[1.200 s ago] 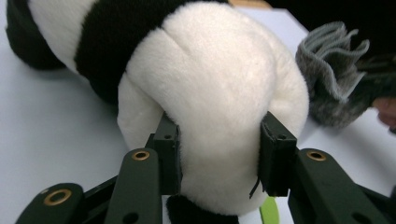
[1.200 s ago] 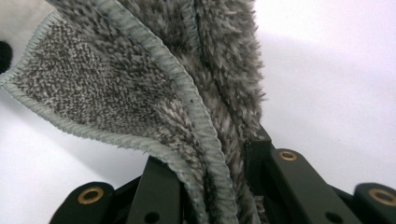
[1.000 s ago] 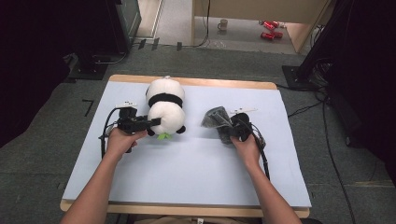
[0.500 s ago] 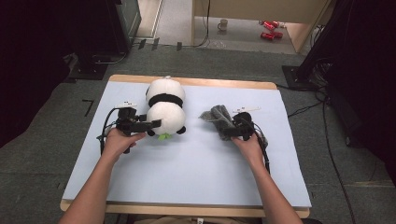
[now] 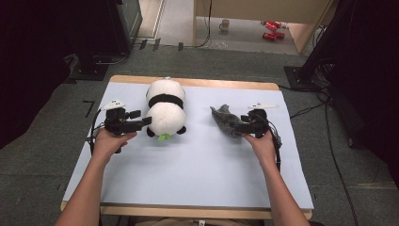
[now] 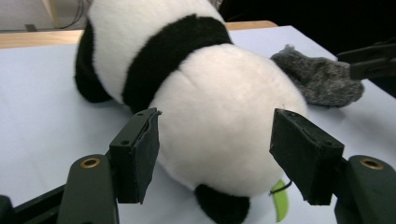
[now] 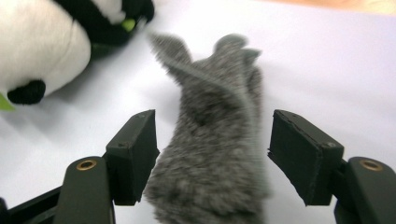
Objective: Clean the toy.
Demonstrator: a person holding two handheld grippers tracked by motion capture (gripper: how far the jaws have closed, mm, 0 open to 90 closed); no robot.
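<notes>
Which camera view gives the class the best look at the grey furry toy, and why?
The right gripper view: the grey furry toy lies close up between that gripper's open jaws, pile and shape plain though slightly blurred. The high view shows it small on the table, right of the panda. The left gripper view catches only its end behind the panda.

Two soft toys, two claws, one bench

One panda plush (image 5: pixel 165 111), one grey furry toy (image 5: pixel 226 121); a left claw (image 5: pixel 143 122), a right claw (image 5: pixel 240 127), a single bench (image 5: pixel 197 174).
</notes>
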